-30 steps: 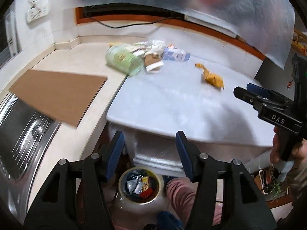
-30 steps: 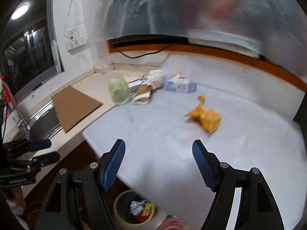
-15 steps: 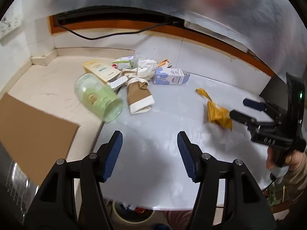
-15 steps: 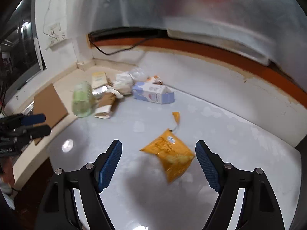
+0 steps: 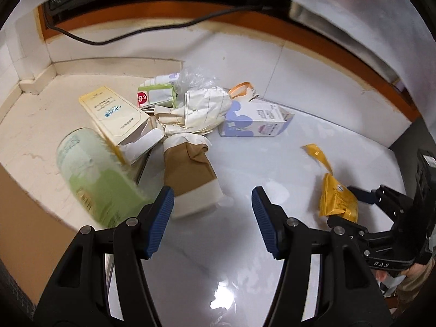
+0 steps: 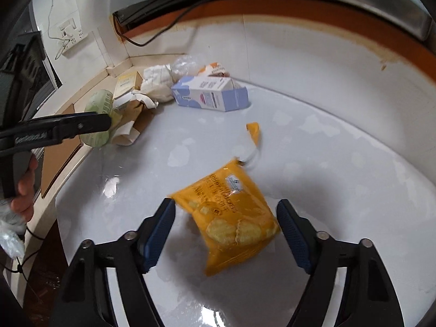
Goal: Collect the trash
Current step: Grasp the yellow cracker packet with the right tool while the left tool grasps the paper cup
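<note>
Nearby, milk carton (image 6: 211,96); crumpled paper (image 5: 196,111).

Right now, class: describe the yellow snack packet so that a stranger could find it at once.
On the glossy white countertop, away from the litter heaped in the corner, the yellow snack packet lies alone between the closing jaws of the right gripper. Nothing else is bright yellow with crackers pictured.

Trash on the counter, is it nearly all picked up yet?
Not nearly. Nothing looks collected in these views. The right gripper is closing around the yellow bag, not yet pinching it. The left gripper is open, near the brown bag. The green jar, carton and boxes remain.
</note>
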Motion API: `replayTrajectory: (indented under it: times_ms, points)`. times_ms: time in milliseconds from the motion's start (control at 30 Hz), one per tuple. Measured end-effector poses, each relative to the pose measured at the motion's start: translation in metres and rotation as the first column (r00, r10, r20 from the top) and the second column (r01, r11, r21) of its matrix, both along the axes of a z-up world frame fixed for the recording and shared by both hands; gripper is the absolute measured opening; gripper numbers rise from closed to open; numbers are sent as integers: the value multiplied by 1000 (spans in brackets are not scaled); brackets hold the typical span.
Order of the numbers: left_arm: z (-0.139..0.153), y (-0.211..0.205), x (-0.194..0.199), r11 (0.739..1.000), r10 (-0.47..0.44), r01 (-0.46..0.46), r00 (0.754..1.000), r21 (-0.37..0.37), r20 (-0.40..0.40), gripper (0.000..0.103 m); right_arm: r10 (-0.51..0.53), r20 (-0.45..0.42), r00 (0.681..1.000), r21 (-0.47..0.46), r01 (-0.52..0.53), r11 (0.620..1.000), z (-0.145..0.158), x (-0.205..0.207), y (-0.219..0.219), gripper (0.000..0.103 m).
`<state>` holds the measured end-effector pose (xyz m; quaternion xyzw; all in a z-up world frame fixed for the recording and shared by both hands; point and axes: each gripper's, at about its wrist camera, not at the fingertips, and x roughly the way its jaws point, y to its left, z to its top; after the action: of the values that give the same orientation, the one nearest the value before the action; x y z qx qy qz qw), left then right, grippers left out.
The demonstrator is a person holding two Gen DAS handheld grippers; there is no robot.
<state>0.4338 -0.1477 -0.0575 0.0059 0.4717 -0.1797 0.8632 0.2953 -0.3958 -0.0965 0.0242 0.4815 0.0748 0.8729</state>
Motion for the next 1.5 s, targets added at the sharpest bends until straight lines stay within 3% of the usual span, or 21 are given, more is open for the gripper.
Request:
replayTrajectory:
  times_ms: [33,267,500,967,1167,1500]
  points:
    - [-3,-2,5,1000,1,-1,1000,12,-5,56,3,-15,1000,4,-3,1000,-3,4,0,52]
    - [-22,-17,27,995,13,-10,1000,95,-26,56,-14,8,1000,-20,14,1000,-8,23,10,43]
    - [-32,-28,41,990,39,-35,999,139,-25,56,-104,48,993,58,101,993,-1,36,5,43]
    - [-31,-30,36,972,80,-89,996,220,51,56,-104,62,993,55,101,993,3,29,8,43]
    - [-39,-26,42,966,113,-116,993,230,24,56,-91,57,994,55,88,995,2,34,9,43]
    - [-48,-45,46,947,75,-93,995,307,69,56,-76,49,996,44,74,996,-3,34,15,43]
